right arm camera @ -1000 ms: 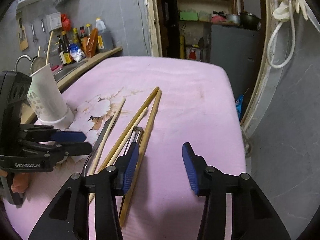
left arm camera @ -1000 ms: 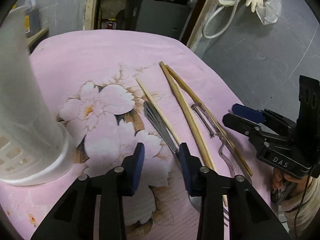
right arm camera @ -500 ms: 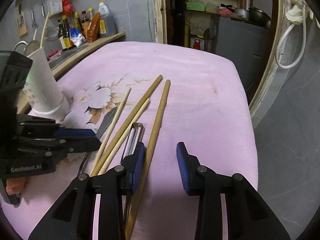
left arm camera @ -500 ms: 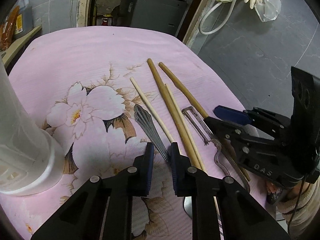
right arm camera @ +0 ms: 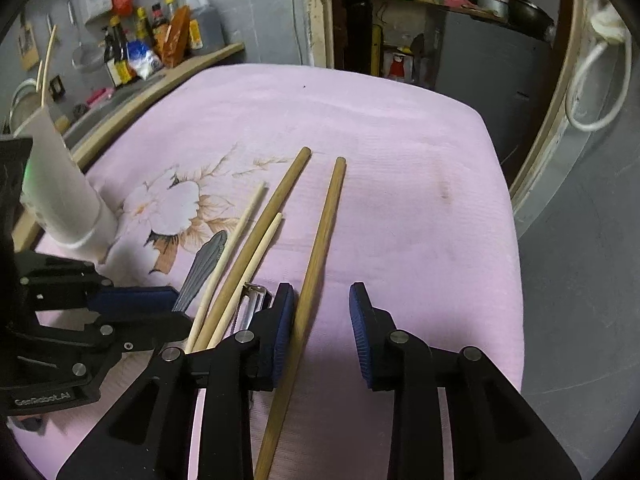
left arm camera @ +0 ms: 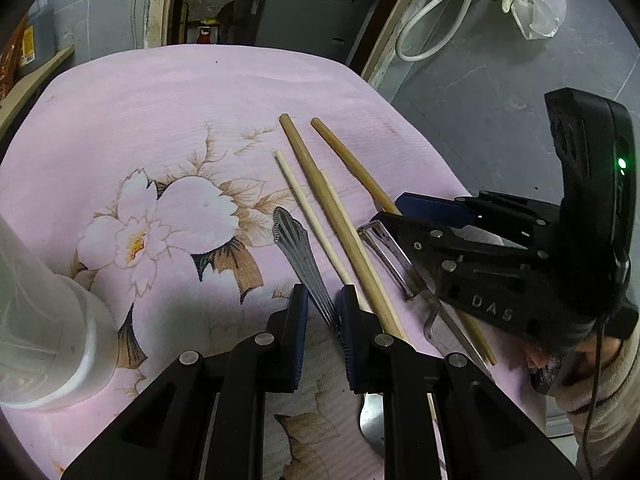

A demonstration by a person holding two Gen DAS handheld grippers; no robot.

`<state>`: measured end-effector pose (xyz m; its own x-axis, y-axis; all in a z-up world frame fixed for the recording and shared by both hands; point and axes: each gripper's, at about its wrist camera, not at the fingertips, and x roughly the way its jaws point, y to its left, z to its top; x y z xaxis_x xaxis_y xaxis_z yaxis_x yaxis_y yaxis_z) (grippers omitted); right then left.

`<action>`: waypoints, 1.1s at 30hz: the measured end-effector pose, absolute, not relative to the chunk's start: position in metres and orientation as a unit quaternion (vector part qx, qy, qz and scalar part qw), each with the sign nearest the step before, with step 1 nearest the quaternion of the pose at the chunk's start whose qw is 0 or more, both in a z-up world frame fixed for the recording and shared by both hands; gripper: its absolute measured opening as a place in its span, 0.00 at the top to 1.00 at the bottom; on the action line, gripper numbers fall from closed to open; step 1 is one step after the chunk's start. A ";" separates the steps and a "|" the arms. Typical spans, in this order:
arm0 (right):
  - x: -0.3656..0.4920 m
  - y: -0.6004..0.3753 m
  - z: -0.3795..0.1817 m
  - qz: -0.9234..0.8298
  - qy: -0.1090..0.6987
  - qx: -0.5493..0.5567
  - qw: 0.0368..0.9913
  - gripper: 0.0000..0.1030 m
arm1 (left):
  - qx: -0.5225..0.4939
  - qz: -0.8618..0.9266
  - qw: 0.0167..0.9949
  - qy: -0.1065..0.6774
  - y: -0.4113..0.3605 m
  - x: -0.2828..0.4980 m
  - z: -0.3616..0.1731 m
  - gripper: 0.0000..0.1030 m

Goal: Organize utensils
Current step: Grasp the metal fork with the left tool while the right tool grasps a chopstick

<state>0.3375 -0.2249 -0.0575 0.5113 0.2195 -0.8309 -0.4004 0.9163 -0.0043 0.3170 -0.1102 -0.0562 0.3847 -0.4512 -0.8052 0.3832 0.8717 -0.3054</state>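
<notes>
Several utensils lie side by side on the pink flowered cloth (left arm camera: pixel 168 112). My left gripper (left arm camera: pixel 323 312) is closed around the ribbed handle of a metal spoon (left arm camera: pixel 298 256), whose bowl shows under the fingers. Right of it lie a thin pale chopstick (left arm camera: pixel 304 208), a thick wooden stick (left arm camera: pixel 332 216), a metal peeler (left arm camera: pixel 394 264) and a second wooden stick (right arm camera: pixel 320 256). My right gripper (right arm camera: pixel 322 320) is open low over the cloth, with that second stick running between its fingers beside the left pad. The spoon handle also shows in the right wrist view (right arm camera: pixel 204 264).
A white utensil holder (left arm camera: pixel 44 320) stands at the left of the cloth, also in the right wrist view (right arm camera: pixel 64 192). A shelf with bottles (right arm camera: pixel 156 40) runs behind it. The cloth's right edge (right arm camera: pixel 508 240) drops to a grey floor.
My left gripper has closed from wide open down onto the spoon handle and moved forward. My right gripper has moved forward and left over the second wooden stick, narrowing a little.
</notes>
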 end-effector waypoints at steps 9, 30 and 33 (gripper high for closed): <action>0.325 -0.227 -0.053 0.184 0.461 -0.070 0.865 0.95 | -0.053 -0.235 0.830 0.504 -0.100 0.306 -0.055 0.95; 0.314 -0.233 -0.054 0.169 0.489 -0.104 0.850 0.87 | 0.104 -0.245 0.803 0.533 -0.124 0.281 -0.053 0.93; 0.315 -0.228 -0.053 0.167 0.487 -0.107 0.851 0.94 | 0.088 -0.241 0.814 0.521 -0.120 0.276 -0.055 0.94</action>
